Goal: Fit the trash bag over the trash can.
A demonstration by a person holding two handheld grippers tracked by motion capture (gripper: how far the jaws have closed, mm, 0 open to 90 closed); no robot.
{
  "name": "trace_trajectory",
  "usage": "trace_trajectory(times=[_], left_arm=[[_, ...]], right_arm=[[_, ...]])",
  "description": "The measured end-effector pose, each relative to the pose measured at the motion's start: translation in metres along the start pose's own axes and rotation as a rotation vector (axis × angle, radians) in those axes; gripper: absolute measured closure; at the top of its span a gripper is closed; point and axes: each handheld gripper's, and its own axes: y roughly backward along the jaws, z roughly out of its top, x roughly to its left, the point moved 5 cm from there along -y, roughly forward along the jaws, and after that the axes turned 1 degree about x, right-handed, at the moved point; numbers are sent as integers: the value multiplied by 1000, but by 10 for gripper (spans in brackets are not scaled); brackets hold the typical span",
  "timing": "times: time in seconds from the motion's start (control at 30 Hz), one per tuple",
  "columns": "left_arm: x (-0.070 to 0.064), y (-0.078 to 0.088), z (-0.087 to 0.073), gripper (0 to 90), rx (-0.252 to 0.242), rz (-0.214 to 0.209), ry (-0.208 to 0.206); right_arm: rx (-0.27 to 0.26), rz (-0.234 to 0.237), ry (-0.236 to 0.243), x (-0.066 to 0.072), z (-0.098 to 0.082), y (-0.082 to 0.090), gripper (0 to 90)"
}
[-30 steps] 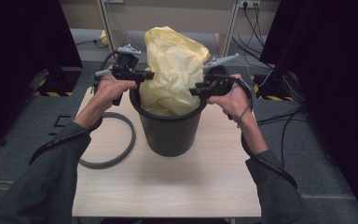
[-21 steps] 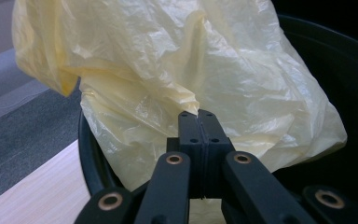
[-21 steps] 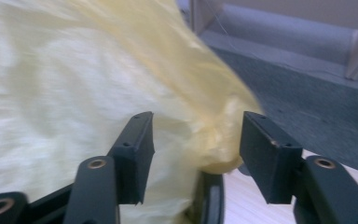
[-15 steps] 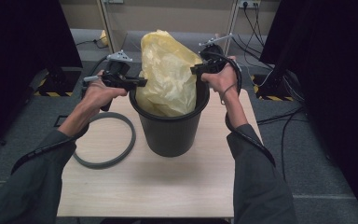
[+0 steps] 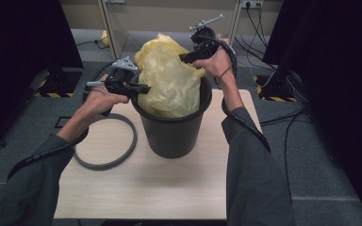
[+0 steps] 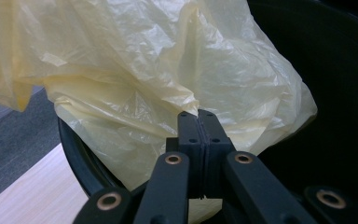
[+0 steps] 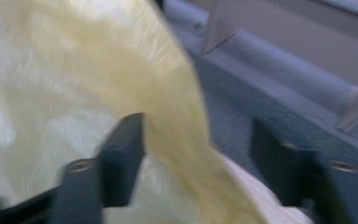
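left gripper point(image 5: 139, 88) is pinching the yellow bag point(image 5: 169, 80) shut-jawed; right gripper's point(image 5: 185, 58) jaws are opening around it; bag is still unfitted over the bin point(image 5: 172, 134).

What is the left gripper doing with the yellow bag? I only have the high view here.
Observer: In the left gripper view the left gripper is shut on a fold of the yellow bag, just inside the black bin.
Operator: And the right gripper?
Observer: The right gripper stands open; its jaws have just been opening, with the bag's edge passing between them, untouched by the pads.
Operator: Is that view sharp?
Observer: No, it is blurred.
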Motion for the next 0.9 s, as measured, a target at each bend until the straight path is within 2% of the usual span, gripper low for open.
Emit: trace_trajectory(times=[0.03, 0.07, 0.17, 0.2, 0.27, 0.37, 0.47, 0.5, 0.6, 0.67, 0.8, 0.9], left_arm=[[1, 0, -1, 888, -5, -5, 4], [1, 1, -2, 885, -6, -8, 6], [6, 4, -4, 851, -14, -4, 29], [8, 5, -4, 831, -17, 2, 40], [12, 8, -3, 789, -34, 7, 64], [19, 17, 4, 665, -76, 27, 110], [28, 31, 17, 550, -142, 72, 141], [29, 33, 21, 532, -155, 76, 146], [30, 42, 36, 454, -201, 82, 173], [29, 47, 46, 434, -232, 74, 200], [31, 54, 59, 393, -283, 91, 243], [31, 53, 66, 375, -303, 94, 238]], right_arm=[[25, 28, 27, 2, -3, -3, 530], [38, 34, 41, 4, -5, -4, 660], [49, 70, 22, 6, -10, -1, 831], [49, 78, 14, 7, -11, 0, 858], [46, 93, -9, 8, -13, 4, 886], [44, 111, -16, 12, -18, 10, 896], [24, 143, -10, 19, -22, 16, 897], [13, 164, 1, 23, -24, 18, 897], [15, 183, 34, 36, -29, 20, 896], [26, 195, 69, 47, -33, 20, 892], [32, 230, 145, 73, -42, 22, 889], [46, 249, 189, 89, -46, 22, 889]])
